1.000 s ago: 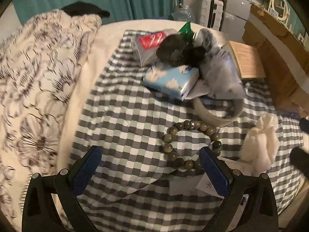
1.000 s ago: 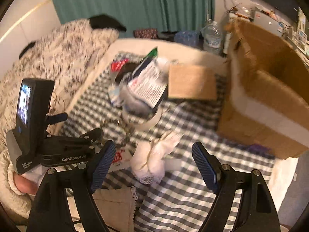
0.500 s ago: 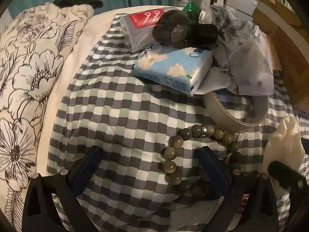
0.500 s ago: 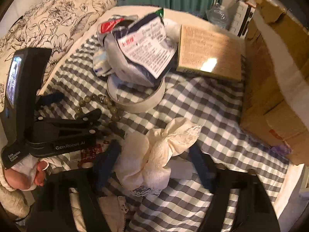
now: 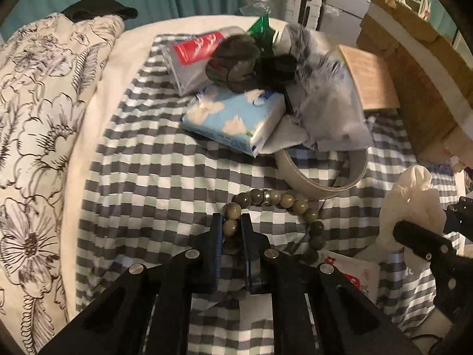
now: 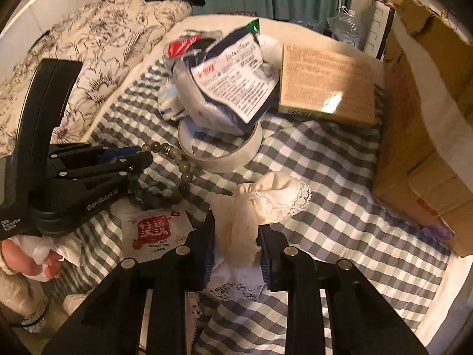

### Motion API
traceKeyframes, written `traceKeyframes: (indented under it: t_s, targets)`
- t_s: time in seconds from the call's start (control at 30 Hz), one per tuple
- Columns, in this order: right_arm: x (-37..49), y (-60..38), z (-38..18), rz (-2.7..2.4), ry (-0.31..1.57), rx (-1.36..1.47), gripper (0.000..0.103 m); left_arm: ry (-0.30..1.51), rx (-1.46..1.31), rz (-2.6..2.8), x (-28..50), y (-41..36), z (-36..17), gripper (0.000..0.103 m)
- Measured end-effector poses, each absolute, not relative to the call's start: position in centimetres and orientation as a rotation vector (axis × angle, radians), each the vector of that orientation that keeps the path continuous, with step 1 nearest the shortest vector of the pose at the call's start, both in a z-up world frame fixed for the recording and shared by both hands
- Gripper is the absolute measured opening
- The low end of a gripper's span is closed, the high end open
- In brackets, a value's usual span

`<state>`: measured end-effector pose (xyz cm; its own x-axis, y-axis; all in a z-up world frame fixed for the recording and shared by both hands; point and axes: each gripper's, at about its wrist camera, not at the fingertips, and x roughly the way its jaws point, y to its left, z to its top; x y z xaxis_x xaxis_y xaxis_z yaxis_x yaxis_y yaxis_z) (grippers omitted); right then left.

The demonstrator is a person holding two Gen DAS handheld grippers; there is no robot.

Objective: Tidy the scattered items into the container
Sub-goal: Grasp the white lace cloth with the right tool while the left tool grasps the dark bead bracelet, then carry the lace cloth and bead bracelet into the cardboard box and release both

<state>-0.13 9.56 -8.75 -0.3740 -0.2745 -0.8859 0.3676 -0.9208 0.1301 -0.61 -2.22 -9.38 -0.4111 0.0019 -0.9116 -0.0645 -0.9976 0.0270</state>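
My left gripper (image 5: 230,227) is shut on a green bead bracelet (image 5: 283,199) lying on the checked cloth (image 5: 147,183); it also shows in the right wrist view (image 6: 139,155), with the bracelet (image 6: 183,165) beside it. My right gripper (image 6: 236,230) is shut on a cream lace cloth (image 6: 266,201), seen at the right in the left wrist view (image 5: 411,204). The open cardboard box (image 6: 425,112) stands to the right on the bed.
A heap lies at the back: tape roll (image 5: 322,174), blue tissue pack (image 5: 236,121), red-labelled packet (image 5: 192,56), dark round case (image 5: 236,62), printed bag (image 6: 233,80), flat tan box (image 6: 328,85). A red-printed sachet (image 6: 156,230) lies near. A floral duvet (image 5: 38,118) is left.
Both grippers moved forward and down and closed: the left onto the bracelet's beads, the right onto the lace cloth. Both were open a second ago.
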Motion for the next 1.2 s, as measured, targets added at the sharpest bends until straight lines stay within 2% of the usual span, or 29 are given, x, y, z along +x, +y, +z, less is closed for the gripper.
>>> traceKeyframes:
  t_s: [0.13,0.57,0.67,0.97,1.2]
  targets:
    - [0.0,10.5,-7.8,-2.321,0.088,1.449,0.018,0.085,-1.678,2.617,-0.1,-2.0,-8.0,0.011]
    - [0.5,12.9,-1.8,-2.42,0.025,1.288,0.018,0.154,-1.402,2.693,-0.3,1.0,2.0,0.011]
    - [-0.1,14.2,0.3,-2.404,-0.067,1.307,0.018,0.155,-1.319,2.679,-1.5,2.7,4.5,0.011]
    - [-0.9,19.0,7.2,-2.574,-0.037,1.203,0.018,0.2,-1.084,2.648,-4.7,10.1,11.5,0.011]
    - [-3.0,25.4,9.8,-2.708,-0.074,1.225,0.018,0.249,-0.988,2.572,-7.4,16.4,14.5,0.011]
